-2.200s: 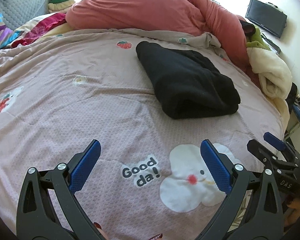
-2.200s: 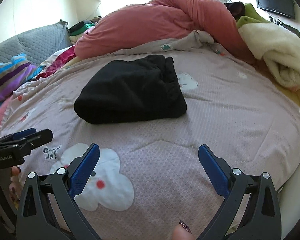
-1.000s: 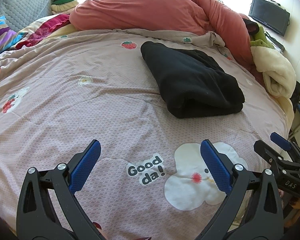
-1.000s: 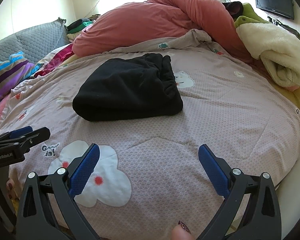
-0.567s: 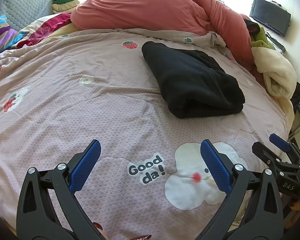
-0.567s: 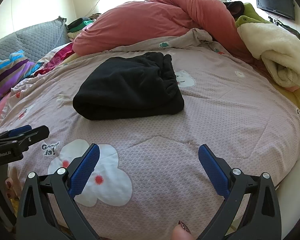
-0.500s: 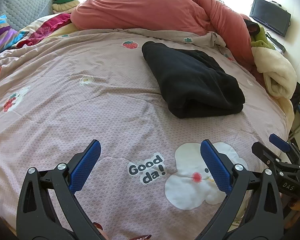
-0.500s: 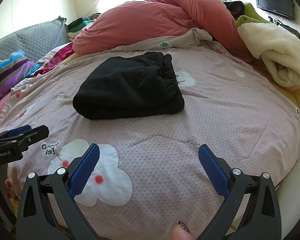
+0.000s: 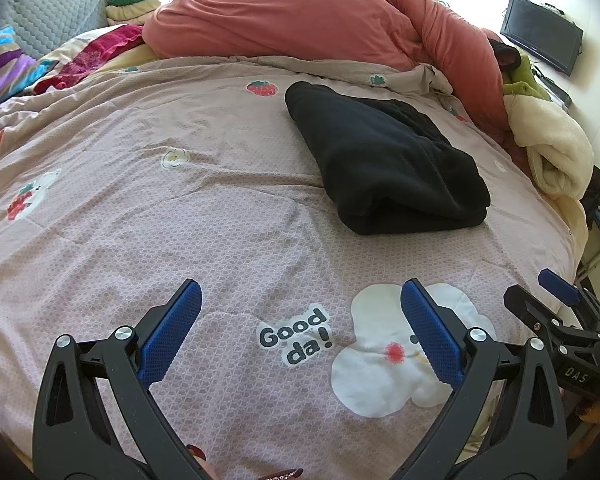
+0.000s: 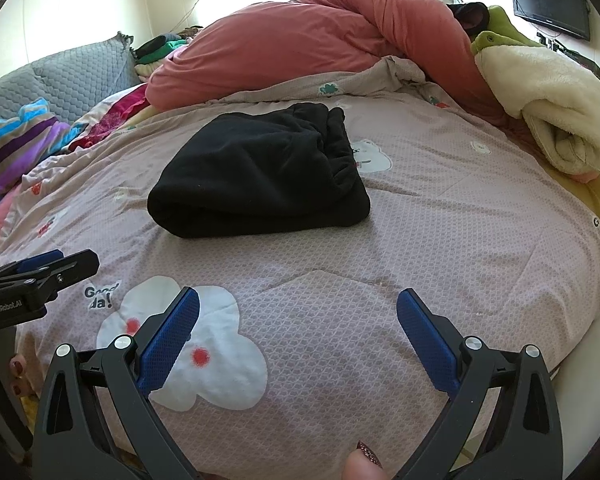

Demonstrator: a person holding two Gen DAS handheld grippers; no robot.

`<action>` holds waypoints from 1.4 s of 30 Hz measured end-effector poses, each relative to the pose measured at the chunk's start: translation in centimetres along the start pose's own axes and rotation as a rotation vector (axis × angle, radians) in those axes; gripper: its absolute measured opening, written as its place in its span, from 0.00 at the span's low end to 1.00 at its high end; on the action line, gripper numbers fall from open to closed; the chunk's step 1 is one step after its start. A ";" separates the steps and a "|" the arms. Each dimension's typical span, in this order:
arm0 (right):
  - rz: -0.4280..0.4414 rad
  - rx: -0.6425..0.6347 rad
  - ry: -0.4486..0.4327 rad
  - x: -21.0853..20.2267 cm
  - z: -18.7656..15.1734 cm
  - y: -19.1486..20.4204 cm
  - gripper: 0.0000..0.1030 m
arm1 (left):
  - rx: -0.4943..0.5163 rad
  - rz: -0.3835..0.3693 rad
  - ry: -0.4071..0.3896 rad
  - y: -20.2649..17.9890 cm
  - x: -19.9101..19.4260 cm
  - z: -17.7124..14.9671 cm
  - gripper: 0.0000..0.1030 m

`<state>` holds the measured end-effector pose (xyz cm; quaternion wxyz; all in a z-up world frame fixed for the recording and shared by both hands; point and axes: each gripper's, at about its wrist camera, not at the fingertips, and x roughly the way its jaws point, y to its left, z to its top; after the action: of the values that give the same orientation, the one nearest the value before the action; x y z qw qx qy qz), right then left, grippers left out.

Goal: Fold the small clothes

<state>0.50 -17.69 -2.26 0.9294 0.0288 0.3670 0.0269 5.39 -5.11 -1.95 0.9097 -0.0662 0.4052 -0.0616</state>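
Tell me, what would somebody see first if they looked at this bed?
A folded black garment lying alone in the middle of the pinkish quilt. Behind it a big salmon duvet is heaped up, and near the front edge a white flower print sits beside the words "Good da!".

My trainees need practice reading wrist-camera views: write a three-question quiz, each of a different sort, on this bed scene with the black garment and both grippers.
1. True or false: the black folded garment lies on the pink printed bedspread, touched by neither gripper.
2. Multiple choice: the left gripper is A) open, B) shut on the garment, C) out of view.
3. Fill in: the words printed on the bedspread beside the white cartoon patch start with ____.

Key
1. True; the right gripper also holds nothing.
2. A
3. Good
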 end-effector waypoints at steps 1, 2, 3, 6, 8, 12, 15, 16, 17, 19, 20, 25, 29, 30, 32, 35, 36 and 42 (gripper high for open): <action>-0.002 -0.001 0.000 0.0 0.0 0.0 0.95 | 0.000 0.000 -0.001 0.0 0.0 0.0 0.91; -0.003 -0.001 0.000 0.0 0.0 0.0 0.95 | 0.002 -0.001 -0.001 0.0 -0.1 0.0 0.91; -0.003 0.000 0.000 -0.1 0.0 -0.1 0.95 | 0.004 -0.002 -0.001 -0.1 -0.1 0.0 0.91; -0.006 0.002 0.001 -0.1 0.0 -0.2 0.95 | 0.004 -0.008 0.001 -0.1 -0.1 -0.1 0.91; -0.006 0.004 0.000 -0.2 0.0 -0.2 0.95 | 0.002 -0.007 0.002 -0.1 -0.1 -0.1 0.91; -0.006 0.007 -0.001 -0.2 0.0 -0.3 0.95 | -0.002 -0.014 0.004 -0.1 -0.2 -0.1 0.91; -0.009 0.005 0.001 -0.2 0.0 -0.3 0.95 | -0.005 -0.018 0.005 -0.1 -0.1 -0.1 0.91; -0.009 0.006 0.001 -0.2 0.0 -0.4 0.95 | -0.006 -0.018 0.005 -0.1 -0.2 -0.1 0.91; -0.010 0.006 0.001 -0.2 0.0 -0.4 0.95 | -0.005 -0.020 0.005 -0.1 -0.2 -0.1 0.91; -0.015 0.009 0.001 -0.2 0.0 -0.5 0.95 | -0.006 -0.019 0.003 -0.1 -0.2 -0.1 0.91; -0.016 0.012 0.001 -0.2 -0.1 -0.5 0.95 | -0.007 -0.022 0.002 -0.1 -0.2 -0.1 0.91; -0.058 0.029 0.000 -0.1 -0.2 -1.1 0.95 | -0.016 -0.017 0.000 0.1 -0.2 0.0 0.91; -0.155 0.102 -0.017 -0.6 -0.3 -3.3 0.95 | -0.048 0.020 0.008 1.1 -0.1 0.1 0.91; -0.199 0.144 -0.024 -0.9 -0.4 -4.7 0.95 | -0.058 0.027 0.009 1.4 -0.1 0.1 0.91; -0.270 0.219 -0.028 -1.4 -0.6 -7.3 0.95 | -0.093 0.029 0.006 2.6 -0.3 0.2 0.91; -0.410 0.376 -0.021 -2.5 -1.7 -13.2 0.95 | -0.200 0.044 0.009 6.4 -0.7 1.2 0.91; -0.478 0.440 -0.023 -3.2 -2.4 -16.0 0.95 | -0.232 0.060 0.011 7.8 -0.9 1.7 0.91; -0.856 0.692 0.035 -6.4 -6.4 -30.6 0.95 | -0.399 0.359 -0.052 22.0 -3.6 5.5 0.91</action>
<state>-7.68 -48.39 -4.82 0.7875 0.1803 0.3486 -0.4752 8.40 17.53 0.55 0.8851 -0.1730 0.3911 0.1834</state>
